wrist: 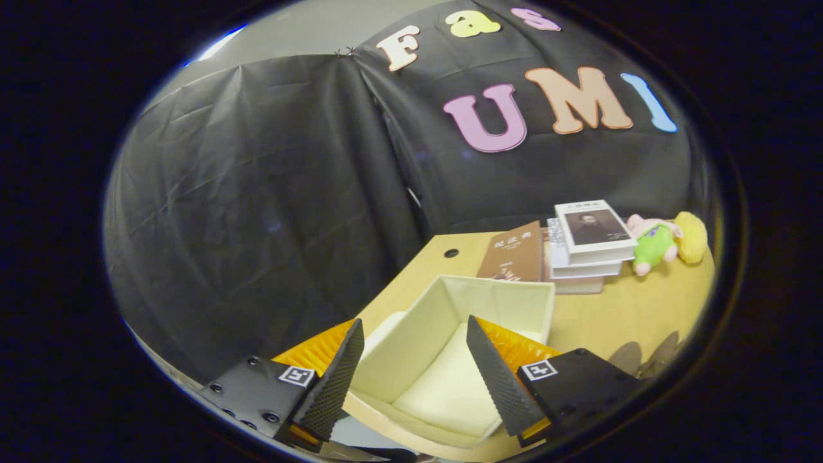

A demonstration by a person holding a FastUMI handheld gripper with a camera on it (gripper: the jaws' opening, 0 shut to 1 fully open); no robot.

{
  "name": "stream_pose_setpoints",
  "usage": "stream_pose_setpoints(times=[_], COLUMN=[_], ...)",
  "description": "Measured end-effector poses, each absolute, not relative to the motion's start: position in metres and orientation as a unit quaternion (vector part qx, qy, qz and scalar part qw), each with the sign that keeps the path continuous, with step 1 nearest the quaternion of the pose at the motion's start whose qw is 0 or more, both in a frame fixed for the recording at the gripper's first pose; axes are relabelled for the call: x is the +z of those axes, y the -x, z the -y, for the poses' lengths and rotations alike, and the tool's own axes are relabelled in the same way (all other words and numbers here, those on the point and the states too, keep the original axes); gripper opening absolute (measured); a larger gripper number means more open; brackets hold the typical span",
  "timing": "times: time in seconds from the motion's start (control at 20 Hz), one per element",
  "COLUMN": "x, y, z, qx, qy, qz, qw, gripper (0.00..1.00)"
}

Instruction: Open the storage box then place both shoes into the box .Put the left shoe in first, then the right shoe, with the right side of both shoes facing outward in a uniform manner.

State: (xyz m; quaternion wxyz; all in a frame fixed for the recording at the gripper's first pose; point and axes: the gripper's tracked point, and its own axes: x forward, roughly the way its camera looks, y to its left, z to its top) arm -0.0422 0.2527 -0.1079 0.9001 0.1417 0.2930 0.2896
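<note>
Two fingers (411,373) are hanging wide apart, gripping nothing; I'm seeing the open box (450,347) sitting on the bench (617,315) just ahead, books (578,247) lying beyond it.

A stack of books (588,247) and a plush toy (662,243) lie on the wooden table (617,308).

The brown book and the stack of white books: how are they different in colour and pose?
The brown book stands upright, leaning beside the stack; the white books lie flat, piled on each other. The brown book is dark and single; the stack is pale and several. Both sit on the wooden table, beyond the open cream box and the open gripper.
</note>
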Motion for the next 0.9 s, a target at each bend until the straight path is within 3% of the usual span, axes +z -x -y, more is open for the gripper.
stream_pose_setpoints(times=[0.25, 0.9], x=[-0.135, -0.246], y=[0.033, 0.072], z=[-0.171, -0.036], qx=[0.234, 0.174], qy=[-0.068, -0.028], qz=[-0.287, -0.375], qw=[0.926, 0.910], gripper=[1.00, 1.00])
